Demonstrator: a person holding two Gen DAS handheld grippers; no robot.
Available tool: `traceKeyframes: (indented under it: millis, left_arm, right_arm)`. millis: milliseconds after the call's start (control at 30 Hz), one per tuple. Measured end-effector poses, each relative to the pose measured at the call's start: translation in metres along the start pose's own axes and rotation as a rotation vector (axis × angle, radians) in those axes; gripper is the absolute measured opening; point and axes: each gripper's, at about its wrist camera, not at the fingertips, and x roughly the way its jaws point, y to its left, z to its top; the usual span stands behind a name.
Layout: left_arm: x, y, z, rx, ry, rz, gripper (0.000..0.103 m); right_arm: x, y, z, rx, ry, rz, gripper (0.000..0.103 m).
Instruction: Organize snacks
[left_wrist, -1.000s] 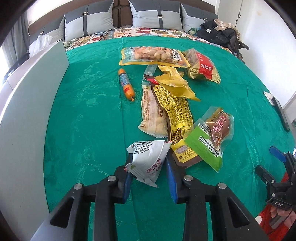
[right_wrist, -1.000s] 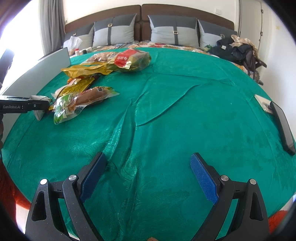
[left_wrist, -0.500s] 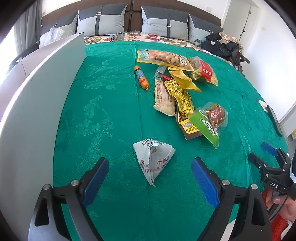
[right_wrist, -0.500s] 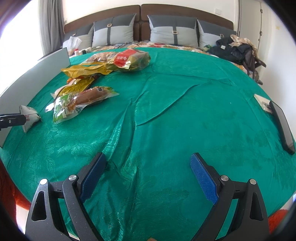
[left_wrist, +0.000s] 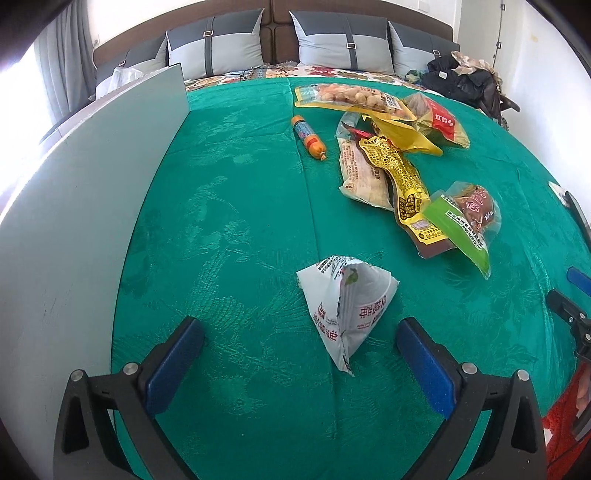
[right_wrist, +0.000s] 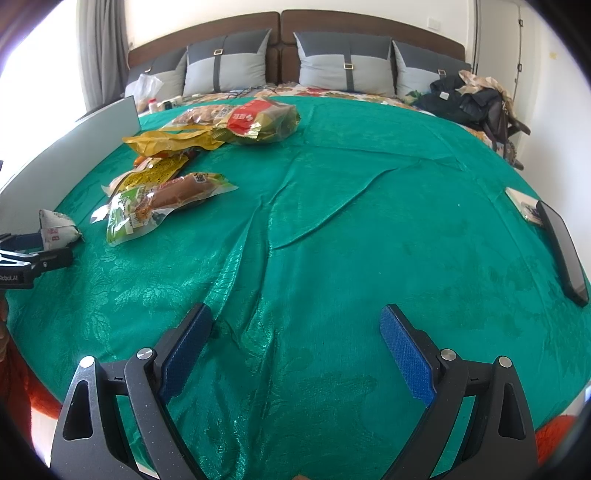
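Note:
A white triangular snack packet (left_wrist: 345, 299) lies on the green cloth, just ahead of my left gripper (left_wrist: 299, 350), which is open and empty. The packet also shows in the right wrist view (right_wrist: 57, 229). Farther off lies a heap of snacks: a green-and-clear sausage pack (left_wrist: 465, 218), a yellow pack (left_wrist: 402, 181), a pale pack (left_wrist: 360, 170), an orange sausage stick (left_wrist: 308, 136), a peanut bag (left_wrist: 354, 96) and a red-labelled bag (left_wrist: 439, 120). My right gripper (right_wrist: 295, 350) is open and empty over bare cloth, far from the snacks.
A grey-white board (left_wrist: 81, 206) stands upright along the left edge of the cloth. A dark flat device (right_wrist: 563, 247) lies at the right edge. Pillows (right_wrist: 343, 62) and dark clothes (right_wrist: 469, 99) lie at the back. The cloth (right_wrist: 332, 206) has folds in the middle.
My left gripper opened, let go of the white triangular packet and drew back; the packet now lies on the cloth. The right gripper has not moved.

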Motion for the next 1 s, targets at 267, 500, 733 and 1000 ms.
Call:
traceKeyframes:
  millis: [267, 500, 733, 1000]
  left_arm:
    - [-0.002, -0.0006, -0.003, -0.003, -0.017, 0.006, 0.103]
    - [-0.0027, -0.0012, -0.0039, -0.003, -0.021, 0.007, 0.103]
    - [-0.0026, -0.0011, -0.0039, -0.003, -0.02, 0.006, 0.103]
    - [-0.0028, -0.0009, -0.0042, -0.003, -0.02, 0.006, 0.103]
  right_arm:
    - [-0.0007, -0.0001, -0.0003, 0.001, -0.003, 0.0, 0.095]
    - [-0.0007, 0.0, -0.0006, 0.001, -0.004, -0.001, 0.095]
    - [-0.0006, 0.0, -0.0007, 0.001, -0.005, -0.001, 0.095]
    - [-0.0005, 0.0, -0.0008, 0.001, -0.005, -0.001, 0.095]
